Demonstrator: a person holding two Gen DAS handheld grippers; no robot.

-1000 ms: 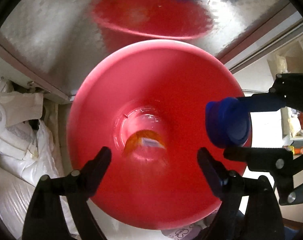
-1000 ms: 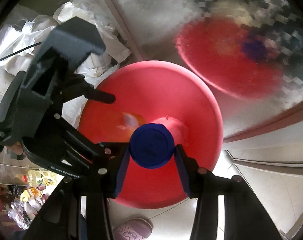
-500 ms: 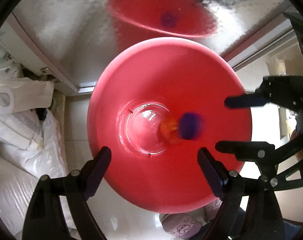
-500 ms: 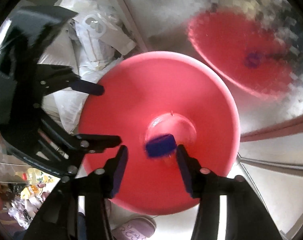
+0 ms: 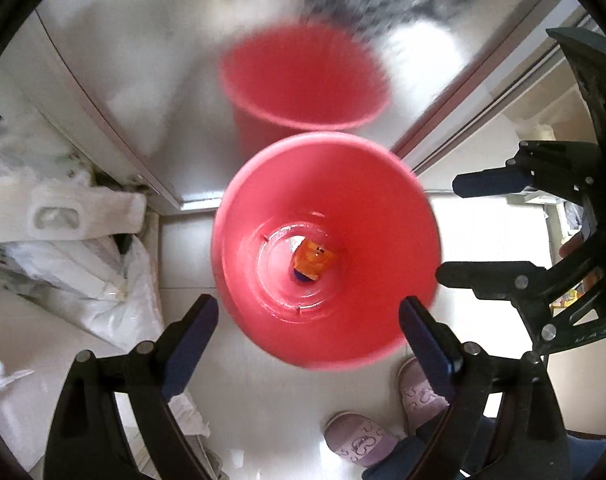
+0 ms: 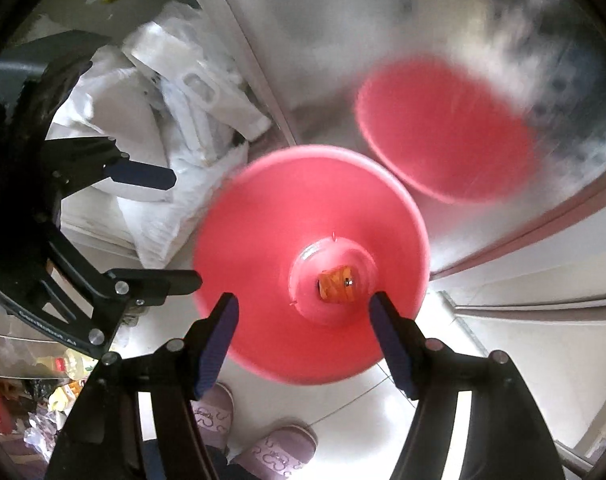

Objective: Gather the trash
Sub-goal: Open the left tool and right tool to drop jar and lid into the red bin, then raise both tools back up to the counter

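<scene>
A round red plastic bin (image 5: 327, 248) stands on the pale tiled floor (image 5: 271, 396), close against a brushed-metal panel (image 5: 151, 80) that mirrors it as a blurred red shape (image 5: 303, 76). Both tools hang above the bin's mouth, pointing steeply down into it. The left tool (image 5: 309, 332) has its dark blue-padded fingers (image 5: 191, 332) spread wide and widening further, nothing between them — the bin's rim shows in the gap. The right tool (image 6: 305, 344) is likewise parting its fingers (image 6: 219, 336), and they hold nothing; in the left wrist view it (image 5: 455, 232) enters from the right edge, its two fingers reaching toward the bin. At the bottom of the bin lies the trash: a crumpled orange wrapper (image 5: 313, 260) and, tucked partly beneath it, a small dark blue cap (image 5: 301, 277), of which only a sliver shows. From the right wrist view only the wrapper (image 6: 339, 283) can be made out in the well of the bin (image 6: 263, 240). Beside the bin, toward the panel's corner, sits a heap of white plastic bags (image 5: 63, 224) on the floor. A person's two feet in pale purple patterned slippers (image 5: 359, 440) stand on the tiles just on the near side of the bin.
</scene>
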